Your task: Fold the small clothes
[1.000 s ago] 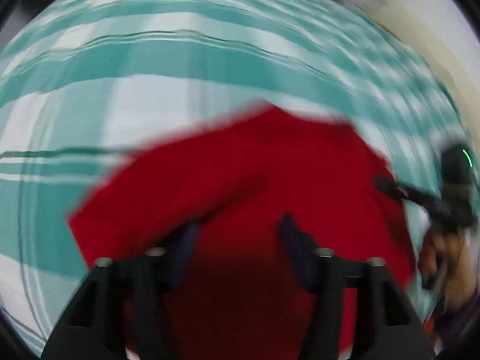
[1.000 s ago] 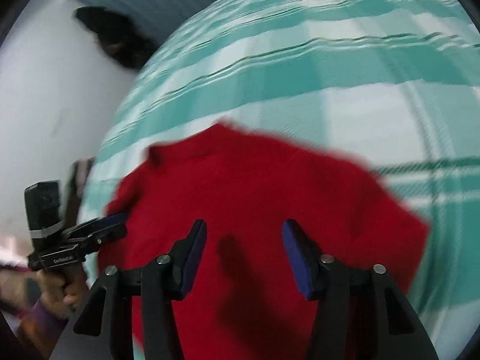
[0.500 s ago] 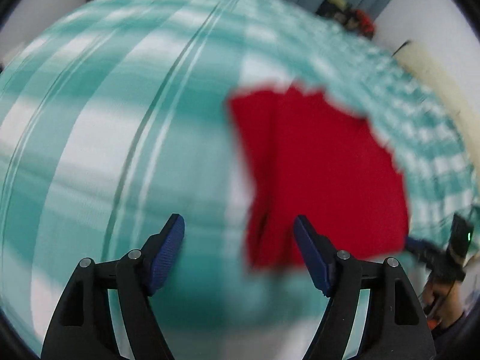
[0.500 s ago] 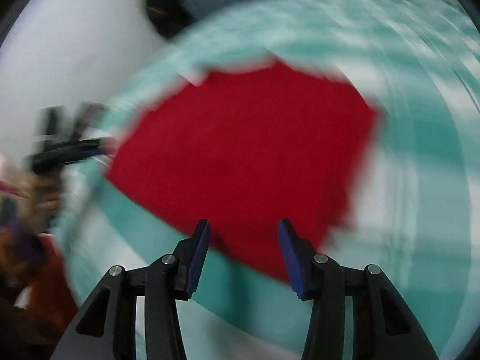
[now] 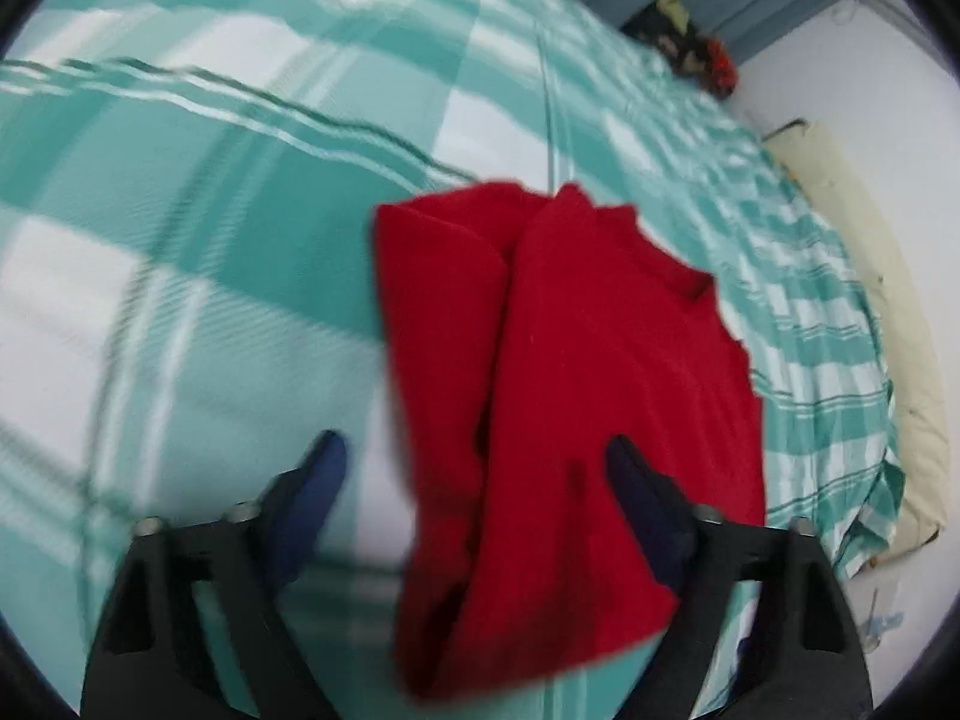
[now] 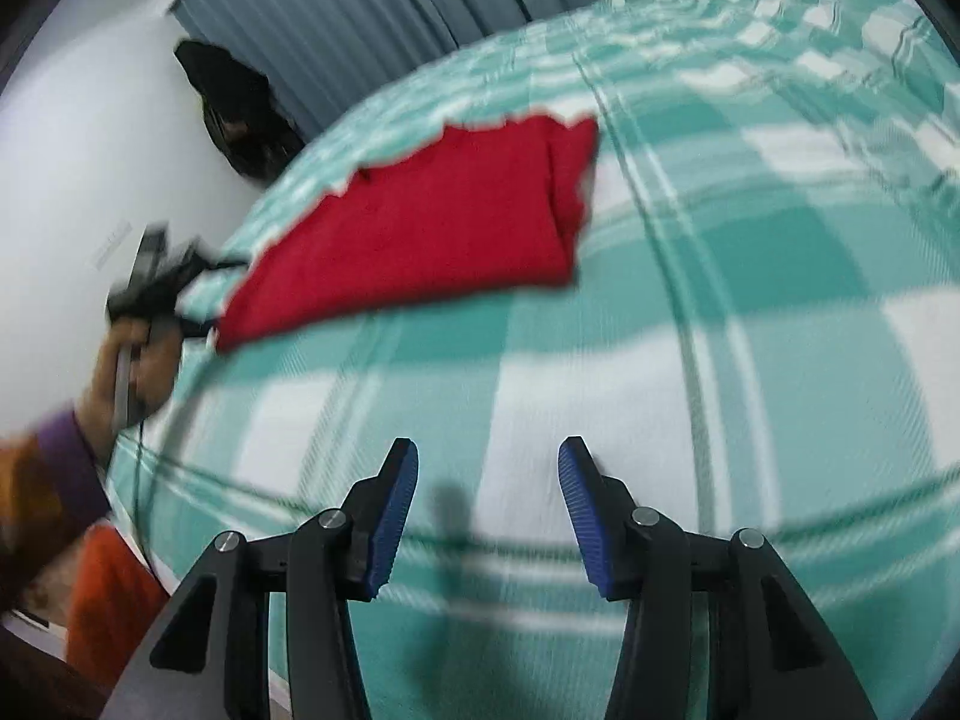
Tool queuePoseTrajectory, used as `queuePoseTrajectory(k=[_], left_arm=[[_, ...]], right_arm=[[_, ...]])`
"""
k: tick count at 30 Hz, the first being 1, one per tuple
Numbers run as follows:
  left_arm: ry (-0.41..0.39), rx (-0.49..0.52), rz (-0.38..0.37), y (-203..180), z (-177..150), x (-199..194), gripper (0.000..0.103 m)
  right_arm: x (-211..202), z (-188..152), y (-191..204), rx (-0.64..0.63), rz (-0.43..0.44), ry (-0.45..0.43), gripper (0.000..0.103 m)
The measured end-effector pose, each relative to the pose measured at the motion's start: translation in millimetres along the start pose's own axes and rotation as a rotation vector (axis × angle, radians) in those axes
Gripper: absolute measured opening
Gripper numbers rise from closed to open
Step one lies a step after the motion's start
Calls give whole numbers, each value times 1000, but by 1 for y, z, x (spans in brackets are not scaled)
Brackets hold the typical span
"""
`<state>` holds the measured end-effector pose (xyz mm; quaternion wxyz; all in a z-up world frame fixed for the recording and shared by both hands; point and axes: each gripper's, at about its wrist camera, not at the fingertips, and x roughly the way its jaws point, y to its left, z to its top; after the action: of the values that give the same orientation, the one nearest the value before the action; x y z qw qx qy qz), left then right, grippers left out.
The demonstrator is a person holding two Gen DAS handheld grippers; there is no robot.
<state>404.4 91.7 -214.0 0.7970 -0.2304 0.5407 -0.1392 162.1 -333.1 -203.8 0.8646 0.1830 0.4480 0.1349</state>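
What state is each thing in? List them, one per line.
Red garment: folded, lying flat on the bedsheet, held by nothing.
Bedsheet: spread out, slightly rippled.
Left hand-held gripper: jaws closing, above the garment's near edge, not gripping.
Right hand-held gripper: jaws opening, nothing between them, over bare sheet.

Plain red garment point(image 5: 576, 360), teal-and-white checked bedsheet point(image 5: 210, 228), black tool point(image 6: 487, 516) with blue pads point(image 6: 396, 510), grey-blue curtain point(image 6: 360, 18)
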Motion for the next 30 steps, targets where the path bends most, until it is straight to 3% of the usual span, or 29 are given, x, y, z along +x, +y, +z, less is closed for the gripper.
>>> queuePoseTrajectory(k=[1, 2, 3, 6, 10, 13, 16, 19, 21, 23, 25, 27, 30], left_arm=[[-3, 12, 4, -2, -1, 1, 64], [-1, 22, 2, -4, -2, 3, 34], [16, 11, 0, -5, -1, 6, 12], [-8, -20, 64, -18, -2, -10, 9], [-65, 142, 199, -104, 0, -33, 9], [-93, 284, 195, -191, -11, -32, 9], [-81, 368, 154, -260, -32, 1, 9], [-6, 412, 78, -311, -62, 65, 16], [102, 459, 92, -327, -86, 112, 42], [142, 483, 141, -329, -101, 125, 41], [109, 493, 72, -326, -108, 104, 48], [13, 474, 21, -308, -104, 57, 74], [-150, 423, 51, -271, -95, -2, 80]], right_arm=[[1, -1, 0, -9, -5, -2, 50], [1, 0, 2, -22, -4, -5, 50], [0, 1, 1, -29, 2, -8, 50], [0, 6, -6, -1, 24, -26, 50], [-2, 9, -16, 55, 67, -44, 50], [-4, 10, -21, 75, 84, -48, 50], [-9, 10, -25, 93, 88, -64, 50], [-19, 10, -32, 106, 74, -89, 50], [-23, 11, -40, 127, 64, -103, 50], [-27, 12, -47, 149, 50, -115, 50], [-31, 12, -54, 170, 26, -132, 55], [-35, 13, -62, 201, 21, -152, 56], [-37, 19, -67, 222, 31, -169, 56]])
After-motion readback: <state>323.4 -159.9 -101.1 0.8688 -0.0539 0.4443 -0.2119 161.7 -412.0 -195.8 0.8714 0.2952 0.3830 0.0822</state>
